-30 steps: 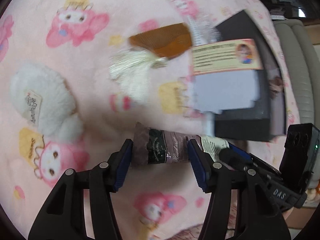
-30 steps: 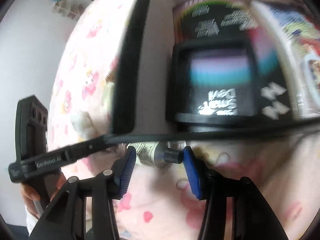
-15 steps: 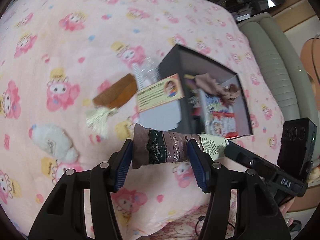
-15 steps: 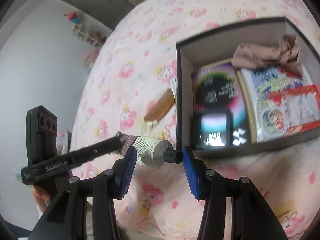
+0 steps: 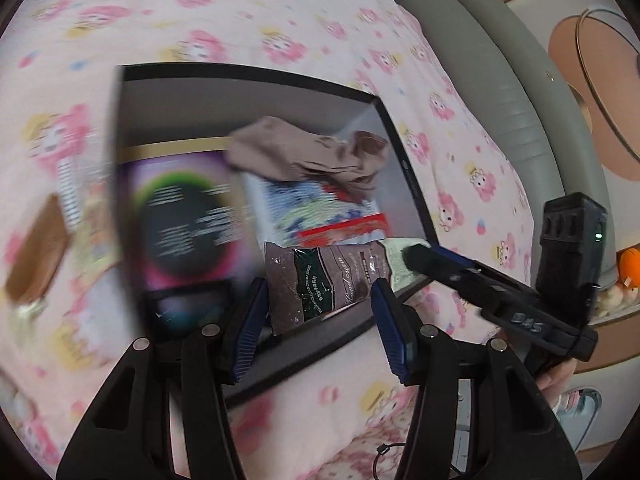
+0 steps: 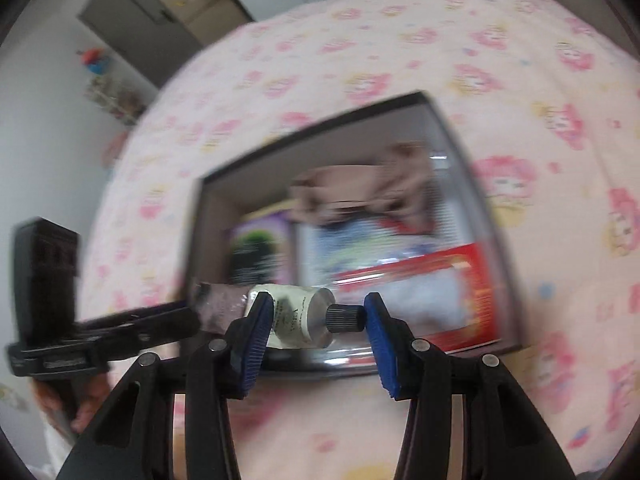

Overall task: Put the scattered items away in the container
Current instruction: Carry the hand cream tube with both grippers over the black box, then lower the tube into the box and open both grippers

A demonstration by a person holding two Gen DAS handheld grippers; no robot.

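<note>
Motion blur smears the box (image 5: 404, 168) contents; we make out only a beige cloth (image 5: 308, 156) inside. Above its near wall, our left gripper (image 5: 320, 316) and right gripper (image 6: 316, 328) both pinch the hand-cream tube (image 5: 332, 276).

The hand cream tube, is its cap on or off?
On. The hand cream tube has its black ribbed cap screwed onto its end, beside the right gripper's blue pad.

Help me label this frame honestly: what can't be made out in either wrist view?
- Box contents, both views: motion blur smears the print on the dark booklet.
- Hand cream tube, left view: its cap end is hidden behind the right gripper.
- Brown item at the left view's edge: too blurred to identify.
</note>
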